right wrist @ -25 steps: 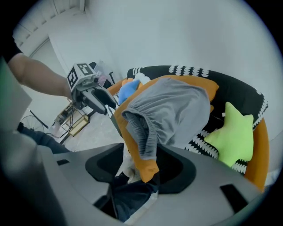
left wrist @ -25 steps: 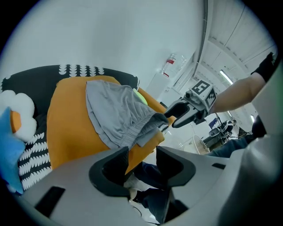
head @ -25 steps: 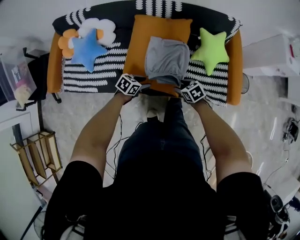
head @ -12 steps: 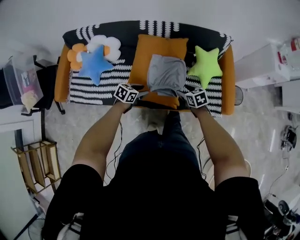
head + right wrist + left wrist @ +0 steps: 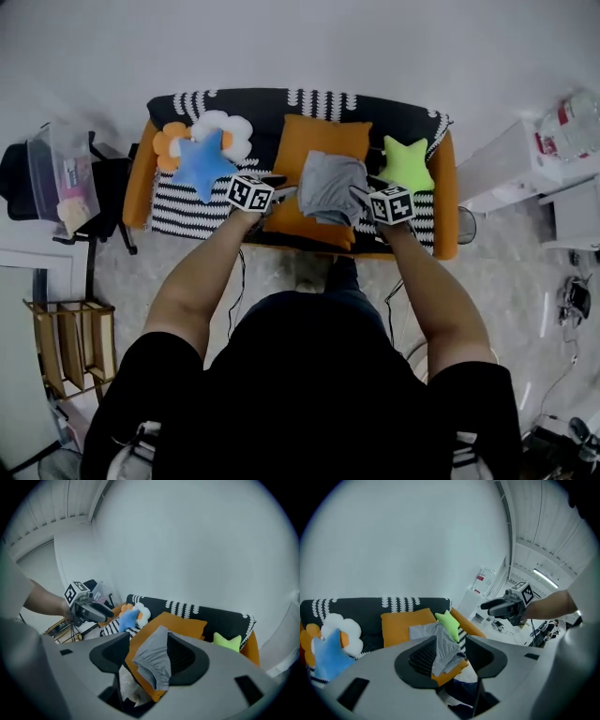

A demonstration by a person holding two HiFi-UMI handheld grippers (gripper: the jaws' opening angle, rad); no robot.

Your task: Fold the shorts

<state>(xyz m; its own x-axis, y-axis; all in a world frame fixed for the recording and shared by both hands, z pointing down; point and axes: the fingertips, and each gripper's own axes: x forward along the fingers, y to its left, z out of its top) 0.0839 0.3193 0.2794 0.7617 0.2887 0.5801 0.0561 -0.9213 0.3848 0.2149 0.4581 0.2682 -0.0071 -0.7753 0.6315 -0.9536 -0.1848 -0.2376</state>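
Both released, jaws apart: left gripper [image 5: 279,188] and right gripper [image 5: 361,194] hang either side of the orange cushion [image 5: 323,136]. Shorts [image 5: 330,187] lie folded on that cushion. We judge folding done, tidying maybe left.

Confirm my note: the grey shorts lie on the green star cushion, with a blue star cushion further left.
Wrong cushion: the head view shows the grey shorts on the orange cushion, the green star cushion beside it. The blue star cushion is further left.
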